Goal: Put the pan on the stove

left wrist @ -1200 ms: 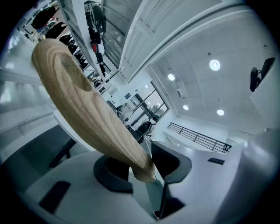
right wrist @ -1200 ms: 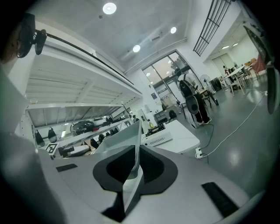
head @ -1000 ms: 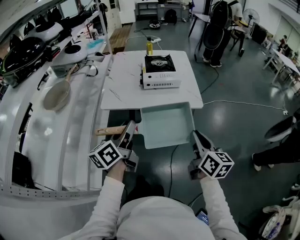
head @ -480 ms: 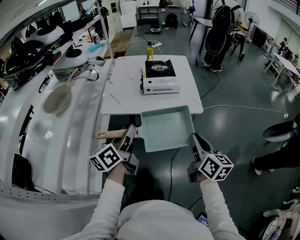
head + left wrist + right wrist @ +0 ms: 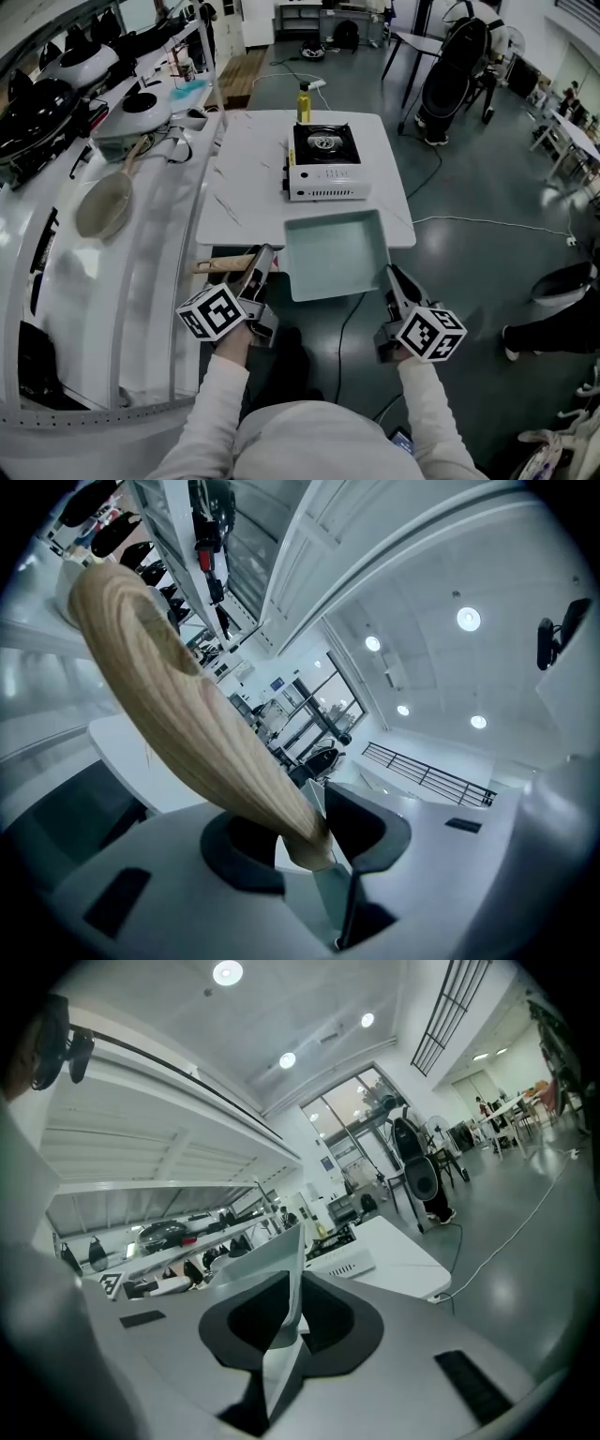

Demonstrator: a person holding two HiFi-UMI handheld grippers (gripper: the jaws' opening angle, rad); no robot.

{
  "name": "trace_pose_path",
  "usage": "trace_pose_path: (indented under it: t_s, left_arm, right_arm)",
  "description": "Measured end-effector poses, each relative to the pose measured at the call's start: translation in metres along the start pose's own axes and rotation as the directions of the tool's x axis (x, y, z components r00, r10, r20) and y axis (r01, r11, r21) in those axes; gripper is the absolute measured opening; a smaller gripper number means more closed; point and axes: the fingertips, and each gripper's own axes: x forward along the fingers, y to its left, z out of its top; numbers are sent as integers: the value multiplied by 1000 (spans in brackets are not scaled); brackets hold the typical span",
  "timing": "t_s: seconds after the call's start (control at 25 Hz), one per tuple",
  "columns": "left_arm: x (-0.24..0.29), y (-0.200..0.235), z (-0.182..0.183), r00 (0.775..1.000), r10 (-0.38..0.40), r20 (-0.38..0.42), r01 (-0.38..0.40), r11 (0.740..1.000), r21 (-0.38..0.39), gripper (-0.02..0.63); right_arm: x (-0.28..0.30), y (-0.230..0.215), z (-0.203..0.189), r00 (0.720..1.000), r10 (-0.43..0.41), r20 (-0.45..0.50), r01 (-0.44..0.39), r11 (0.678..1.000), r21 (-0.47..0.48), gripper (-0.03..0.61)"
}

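Observation:
A square pale-green pan (image 5: pixel 333 253) hangs in the air at the near edge of the white table (image 5: pixel 248 187). Its wooden handle (image 5: pixel 223 264) sticks out to the left. My left gripper (image 5: pixel 262 255) is shut on that handle (image 5: pixel 187 724), which runs up and away from the jaws in the left gripper view. My right gripper (image 5: pixel 392 275) is shut on the pan's near right rim (image 5: pixel 289 1269), a thin edge pinched between the pads. The portable gas stove (image 5: pixel 323 159) sits on the far half of the table, its burner bare.
A yellow bottle (image 5: pixel 303 96) stands just behind the stove. A long white counter (image 5: pixel 141 262) on the left carries a round frying pan (image 5: pixel 103 202) and several appliances. A cable (image 5: pixel 487 223) crosses the floor to the right. Chairs and desks stand further back.
The table and stove have come nearer in the head view, and the pan's far edge now overlaps the table's near edge. Both grips are unchanged.

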Motion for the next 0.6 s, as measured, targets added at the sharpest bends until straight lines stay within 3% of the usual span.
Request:
trace_pose_path:
  t_s: [0.6]
  left_arm:
    - [117, 81, 73, 999, -21, -39, 19, 999, -33, 141]
  right_arm:
    - [145, -11, 36, 999, -36, 6, 36, 999, 20, 57]
